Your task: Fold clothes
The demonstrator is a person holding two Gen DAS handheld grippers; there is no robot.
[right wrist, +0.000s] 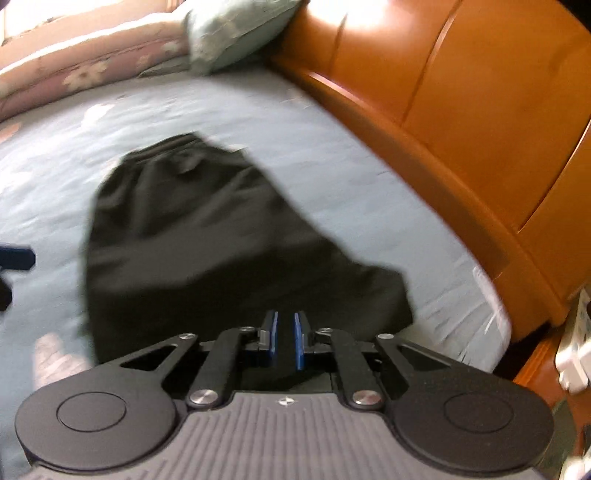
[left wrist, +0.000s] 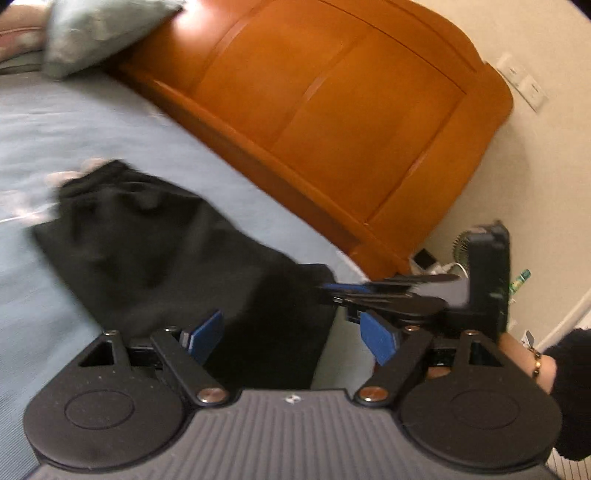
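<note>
A black garment (left wrist: 155,243) lies spread on the light blue bedsheet (left wrist: 74,122), its gathered waistband at the far end. It also shows in the right wrist view (right wrist: 192,236). My left gripper (left wrist: 291,338) is open, its blue pads wide apart over the garment's near edge. My right gripper (right wrist: 286,341) is almost closed, with a narrow gap between its blue pads, above the near hem; whether cloth is pinched is hidden. The right gripper also shows in the left wrist view (left wrist: 373,291), at the garment's right corner.
An orange wooden headboard (left wrist: 332,110) runs along the right side of the bed. A pale green pillow (right wrist: 236,29) and a pink floral quilt (right wrist: 85,70) lie at the far end. A nightstand with small items (left wrist: 443,262) stands past the bed's corner.
</note>
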